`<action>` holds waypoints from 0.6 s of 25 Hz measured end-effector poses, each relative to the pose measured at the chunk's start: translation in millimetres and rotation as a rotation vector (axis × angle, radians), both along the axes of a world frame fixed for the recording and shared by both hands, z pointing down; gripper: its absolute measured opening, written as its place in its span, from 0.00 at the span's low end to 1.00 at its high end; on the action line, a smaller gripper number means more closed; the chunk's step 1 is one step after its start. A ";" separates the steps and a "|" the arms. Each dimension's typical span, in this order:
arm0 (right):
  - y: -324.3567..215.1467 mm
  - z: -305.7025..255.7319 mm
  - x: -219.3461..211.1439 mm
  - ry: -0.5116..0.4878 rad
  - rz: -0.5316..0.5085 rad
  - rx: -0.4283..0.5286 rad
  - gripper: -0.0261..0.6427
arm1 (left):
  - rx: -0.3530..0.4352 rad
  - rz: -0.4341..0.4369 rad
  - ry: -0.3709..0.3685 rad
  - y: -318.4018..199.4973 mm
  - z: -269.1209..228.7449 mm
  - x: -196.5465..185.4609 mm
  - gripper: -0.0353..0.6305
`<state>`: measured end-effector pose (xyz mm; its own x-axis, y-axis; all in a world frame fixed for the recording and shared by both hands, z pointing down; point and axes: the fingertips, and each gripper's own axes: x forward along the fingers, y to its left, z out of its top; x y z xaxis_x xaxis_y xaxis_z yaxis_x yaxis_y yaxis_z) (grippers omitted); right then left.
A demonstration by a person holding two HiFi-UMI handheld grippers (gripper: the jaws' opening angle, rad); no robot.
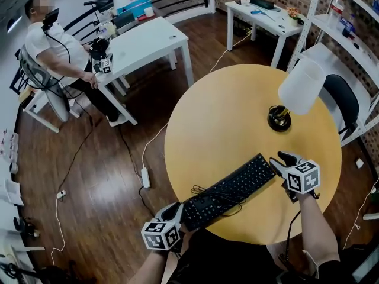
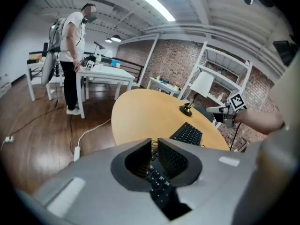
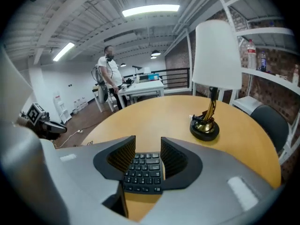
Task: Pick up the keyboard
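Bright, even indoor light falls from ceiling strips point(image 3: 151, 9), with a faint sheen on the floor point(image 1: 95, 176), while both gripper views bend strongly, darken to black at the corners and blur the nearest foreground.

My left gripper point(image 1: 176, 210) and right gripper point(image 1: 280, 160): each has a grey moulded shell ending in two dark jaws with ribbed inner pads point(image 3: 174, 159). Each carries a white cube point(image 1: 303, 177) printed with black square markers. A thin black cable point(image 1: 289, 232) trails from the right one. My forearms are unsleeved, my clothing point(image 1: 231, 259) dark.
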<state>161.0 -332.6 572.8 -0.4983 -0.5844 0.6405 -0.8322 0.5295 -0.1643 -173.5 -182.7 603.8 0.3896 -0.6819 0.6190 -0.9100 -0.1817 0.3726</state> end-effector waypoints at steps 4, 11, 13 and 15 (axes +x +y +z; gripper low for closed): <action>-3.0 49.4 4.8 0.036 -0.084 -0.137 0.34 | -0.132 -0.095 0.016 12.5 50.5 -4.6 0.18; -12.6 113.6 -2.8 0.052 -0.179 -0.320 0.45 | -0.253 -0.127 0.078 23.8 95.9 -12.8 0.36; -15.4 125.5 -2.5 0.040 -0.181 -0.361 0.49 | -0.291 -0.147 0.114 30.0 107.6 -17.4 0.42; -19.2 134.0 -1.1 0.043 -0.182 -0.387 0.51 | -0.327 -0.171 0.150 35.6 118.7 -23.0 0.47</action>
<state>159.9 -351.9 706.8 -0.5392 -0.2024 0.8175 -0.7416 0.5742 -0.3469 -196.5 -147.1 722.5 0.3902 -0.5207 0.7593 -0.8481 0.1178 0.5166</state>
